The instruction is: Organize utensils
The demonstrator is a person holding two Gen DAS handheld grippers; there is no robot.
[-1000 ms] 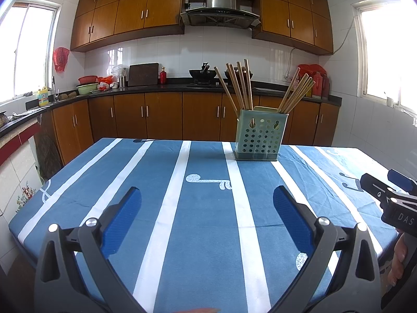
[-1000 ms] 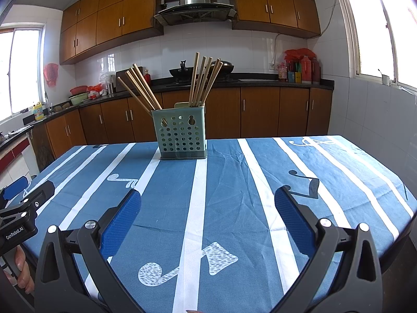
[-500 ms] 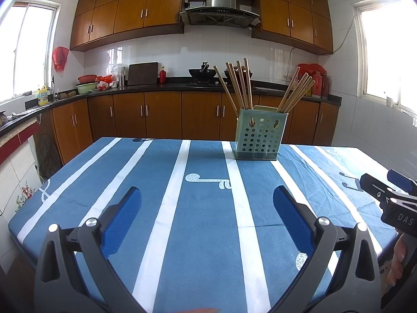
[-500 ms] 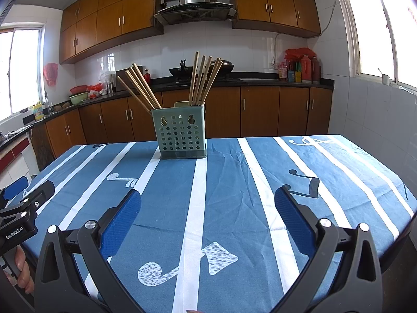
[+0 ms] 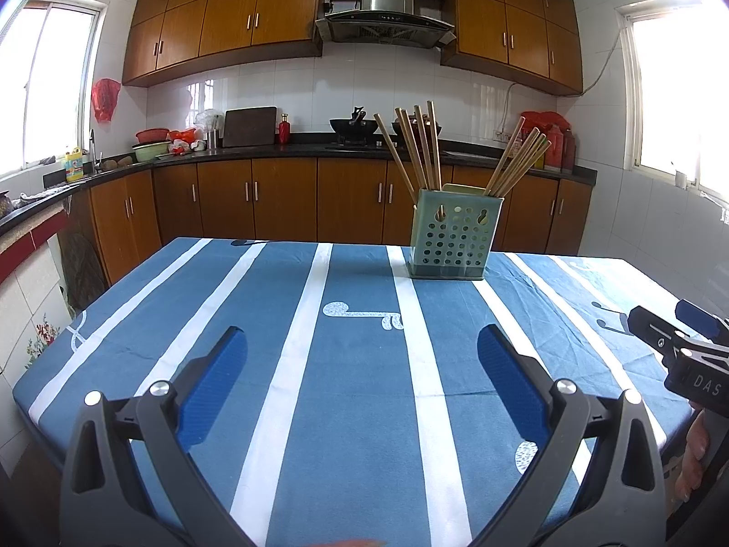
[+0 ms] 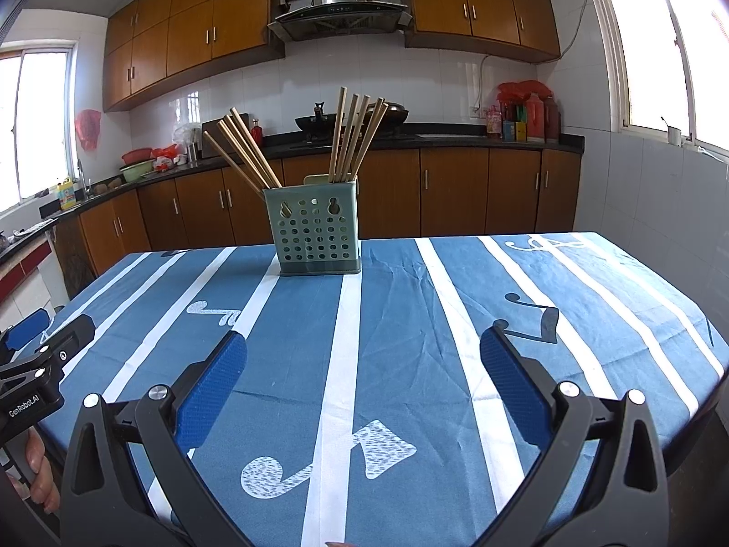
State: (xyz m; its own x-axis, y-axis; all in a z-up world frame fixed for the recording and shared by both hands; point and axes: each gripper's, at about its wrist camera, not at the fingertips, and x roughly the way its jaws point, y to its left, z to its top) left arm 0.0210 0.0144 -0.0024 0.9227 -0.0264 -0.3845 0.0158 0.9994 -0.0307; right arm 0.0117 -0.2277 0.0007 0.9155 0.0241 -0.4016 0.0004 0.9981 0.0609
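Left gripper point(image 5: 362, 346) jaws spread wide, holding nothing, low over the near edge of the table point(image 5: 182, 319). Right gripper point(image 6: 363, 351) the same: wide apart, nothing held, at its own near edge. Green perforated holder point(image 6: 314, 237) stands upright toward the table's far side, well apart from both grippers. Chopsticks point(image 6: 353, 136) stand in it in two bunches, one leaning left, one nearly upright.
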